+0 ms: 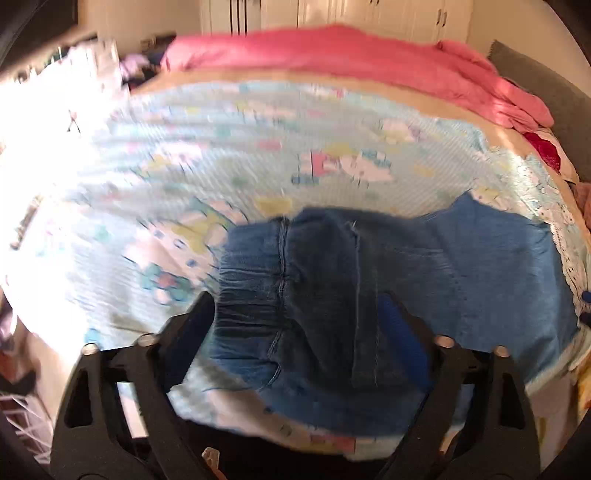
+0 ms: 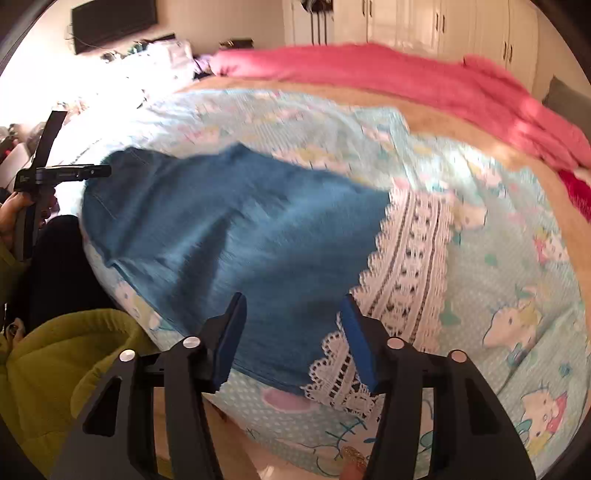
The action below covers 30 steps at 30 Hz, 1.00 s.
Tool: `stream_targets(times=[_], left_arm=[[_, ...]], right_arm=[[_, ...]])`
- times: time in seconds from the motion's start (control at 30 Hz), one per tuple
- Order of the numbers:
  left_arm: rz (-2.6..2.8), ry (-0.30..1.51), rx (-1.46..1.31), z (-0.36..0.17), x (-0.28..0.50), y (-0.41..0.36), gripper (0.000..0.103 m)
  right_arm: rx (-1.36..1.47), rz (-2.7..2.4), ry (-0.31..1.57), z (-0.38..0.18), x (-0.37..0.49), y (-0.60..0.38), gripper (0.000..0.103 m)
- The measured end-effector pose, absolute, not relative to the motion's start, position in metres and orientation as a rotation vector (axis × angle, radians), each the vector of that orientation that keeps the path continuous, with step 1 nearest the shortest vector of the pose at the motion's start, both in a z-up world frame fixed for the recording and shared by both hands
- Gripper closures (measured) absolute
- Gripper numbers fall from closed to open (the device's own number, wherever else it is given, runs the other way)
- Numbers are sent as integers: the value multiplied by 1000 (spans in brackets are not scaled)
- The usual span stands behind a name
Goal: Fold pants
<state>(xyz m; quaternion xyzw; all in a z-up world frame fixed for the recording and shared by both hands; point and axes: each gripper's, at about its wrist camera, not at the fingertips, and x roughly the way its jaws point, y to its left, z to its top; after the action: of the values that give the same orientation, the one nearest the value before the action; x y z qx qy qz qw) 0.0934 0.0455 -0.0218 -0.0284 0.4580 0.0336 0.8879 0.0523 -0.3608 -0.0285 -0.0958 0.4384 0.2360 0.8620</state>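
Blue denim pants (image 1: 369, 280) lie flat on the bed near its front edge, waistband to the left, and show in the right wrist view (image 2: 236, 236) too. My left gripper (image 1: 299, 314) is open, its jaws wide apart above the waist end, holding nothing. My right gripper (image 2: 293, 325) is open above the leg end, by the lace trim, and empty. The left gripper's body (image 2: 62, 173) shows at the far left of the right wrist view, held in a hand.
A light blue cartoon-print bedspread (image 1: 258, 155) with a white lace band (image 2: 410, 258) covers the bed. A pink blanket (image 1: 369, 59) lies along the far side. White wardrobes (image 2: 424, 22) stand behind. The person's olive-green jacket (image 2: 55, 369) is at lower left.
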Motion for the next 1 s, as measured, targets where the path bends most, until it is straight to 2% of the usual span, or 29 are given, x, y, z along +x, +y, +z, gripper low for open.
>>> stream_targets(times=[0.03,0.13,0.27,0.33,0.43,0.5,0.57,0.67,0.93,0.97,1.0], left_arm=[[85,958,-26,-25,96,44,77],[88,952,-48,-24,98,58,78],[132,959,-87,-27,97,79,57],[147,927,-70,-18,91,71,57],[128,855,-32,3,71,59,56],[109,811,-19,20,65,52,46],[60,769,-33,38,62,43,39],[-42,747,-74,52,73,28,32],[-246,835,-25,33,145,-48,30],[-265,851,-20,27,153,-56,30],[-279,871,-7,18,166,-66,30]], right_arm=[[-216,468,963,-37,55,-362,50],[-225,422,1028,-57,55,-367,49],[-214,417,1010,-58,51,-367,47],[-224,422,1011,-57,49,-365,43],[-225,420,981,-49,47,-364,43],[-201,400,945,-39,49,-368,43],[-171,379,908,-30,51,-375,37],[-110,348,867,-17,65,-392,33],[82,276,904,-14,146,-440,34],[106,277,923,-19,159,-444,35],[140,286,941,-24,170,-448,41]])
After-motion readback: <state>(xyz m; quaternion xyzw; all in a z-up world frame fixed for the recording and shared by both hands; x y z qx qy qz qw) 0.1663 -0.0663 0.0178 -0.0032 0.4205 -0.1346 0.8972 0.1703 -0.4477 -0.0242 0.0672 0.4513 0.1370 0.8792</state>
